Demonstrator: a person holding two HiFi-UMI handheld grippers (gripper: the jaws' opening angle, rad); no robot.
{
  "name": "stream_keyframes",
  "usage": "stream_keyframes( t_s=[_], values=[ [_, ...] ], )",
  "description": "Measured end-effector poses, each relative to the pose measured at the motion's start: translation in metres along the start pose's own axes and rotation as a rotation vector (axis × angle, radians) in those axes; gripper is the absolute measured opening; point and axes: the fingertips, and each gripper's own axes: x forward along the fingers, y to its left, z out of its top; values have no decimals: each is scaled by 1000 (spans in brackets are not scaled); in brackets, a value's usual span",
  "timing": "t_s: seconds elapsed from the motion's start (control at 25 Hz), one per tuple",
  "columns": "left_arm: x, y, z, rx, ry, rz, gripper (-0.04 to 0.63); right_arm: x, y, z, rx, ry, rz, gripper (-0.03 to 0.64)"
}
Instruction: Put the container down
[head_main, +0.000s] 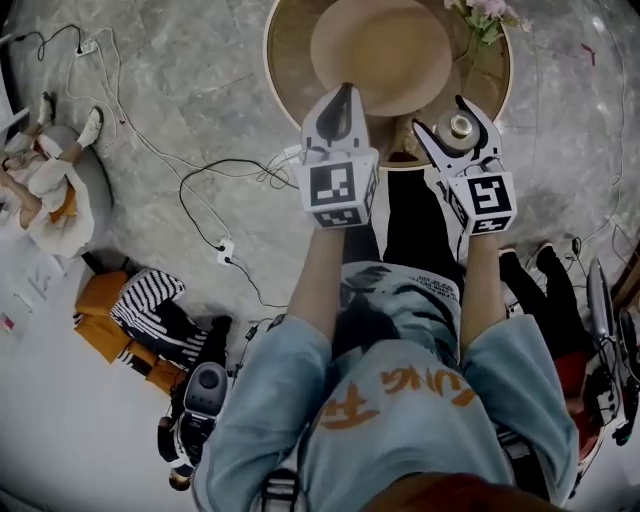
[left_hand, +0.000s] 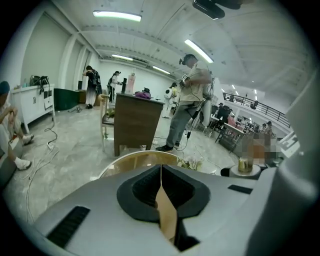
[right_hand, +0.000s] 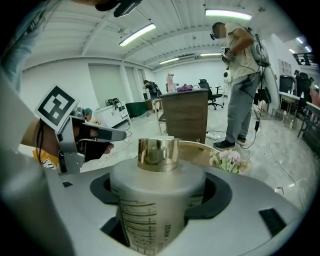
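Gripping the container (right_hand: 150, 195) (base hidden), the right gripper (head_main: 453, 123) hovers; left gripper (head_main: 344, 92) pinches a tan sheet (left_hand: 167, 216).

— Did we find anything we could read?
— Hardly. The container (right_hand: 155, 200) carried a ladder of printed scale lines (right_hand: 138, 227) and a run of small capitals (right_hand: 168, 236) up its side, too blurred for us to make out.
— And the shirt (head_main: 420, 440)?
— Orange lettering (head_main: 400, 388), upside down to us. We couldn't read that either.
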Motion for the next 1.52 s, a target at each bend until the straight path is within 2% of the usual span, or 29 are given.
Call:
stream_keyframes(
  t_s=[0.08, 0.4, 0.68, 1.08, 1.52],
  values=[
    [10, 3, -13, -12, 13, 2, 33, 11, -3, -15, 2, 15, 3, 359],
    [53, 11, -64, 16, 81, -19, 33, 67, -9, -64, -5, 54, 12, 357],
    [91, 14, -88, 26, 109, -34, 33, 109, -32, -84, 15, 56, -8, 357],
    [134, 41, -82, 32, 117, -18, 34, 184, -77, -63, -28, 13, -41, 357],
    [169, 59, -61, 42, 102, -24, 34, 264, -101, -16, -170, -14, -6, 357]
  ],
)
